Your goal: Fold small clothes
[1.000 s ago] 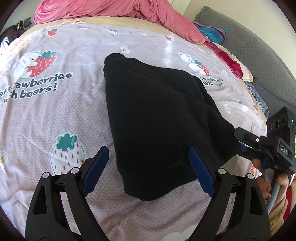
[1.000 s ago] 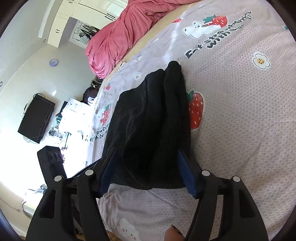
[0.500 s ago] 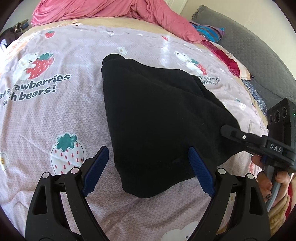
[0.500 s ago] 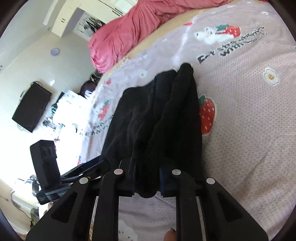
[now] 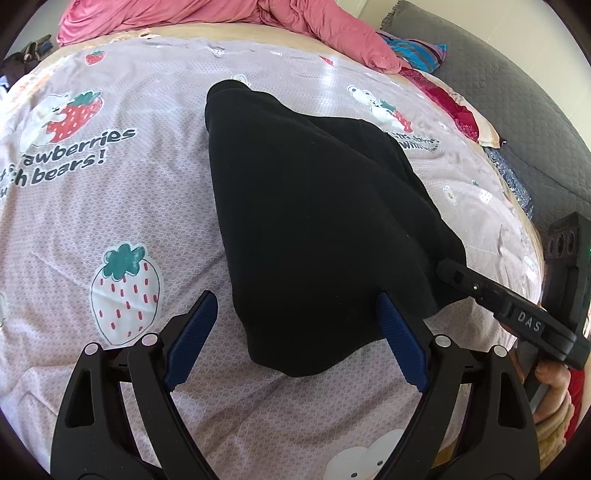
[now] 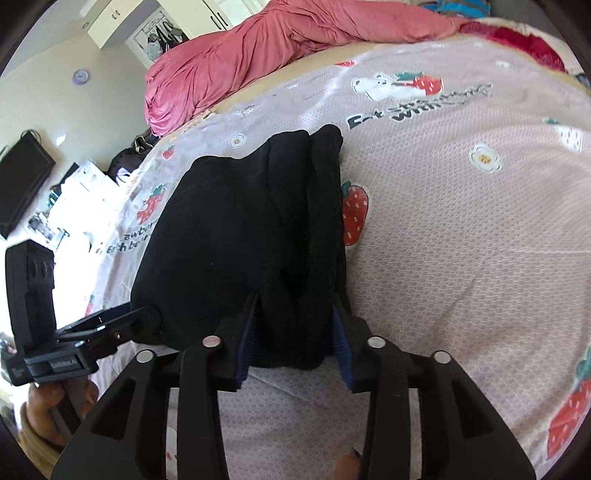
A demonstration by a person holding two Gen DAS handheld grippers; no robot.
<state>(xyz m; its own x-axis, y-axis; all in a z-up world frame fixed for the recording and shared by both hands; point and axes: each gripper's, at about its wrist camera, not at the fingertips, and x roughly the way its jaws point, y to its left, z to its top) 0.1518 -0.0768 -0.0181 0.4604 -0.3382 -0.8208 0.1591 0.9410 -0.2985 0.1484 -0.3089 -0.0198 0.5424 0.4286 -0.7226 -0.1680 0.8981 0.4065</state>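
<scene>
A black garment (image 5: 314, 206) lies folded on the strawberry-print bedsheet (image 5: 110, 221). My left gripper (image 5: 295, 332) hovers open over the garment's near edge, blue pads wide apart; its right pad overlaps the cloth. My right gripper (image 6: 293, 336) has a bunched fold of the black garment (image 6: 229, 229) between its pads; its jaws are opening and the cloth still fills the gap. In the left wrist view the right gripper (image 5: 454, 273) reaches the garment's right corner. In the right wrist view the left gripper (image 6: 110, 325) sits at the cloth's left edge.
A pink duvet (image 5: 221, 18) is heaped at the far end of the bed. A grey quilted cover (image 5: 517, 92) and colourful fabrics (image 5: 417, 48) lie at the right. A wall-mounted screen (image 6: 22, 177) and cluttered shelves stand beyond the bed's left side. A hand (image 5: 550, 380) holds the right gripper.
The right gripper closed on a fold of the black cloth, then spread partway again while turning and shifting sideways. The left gripper kept still and open.
</scene>
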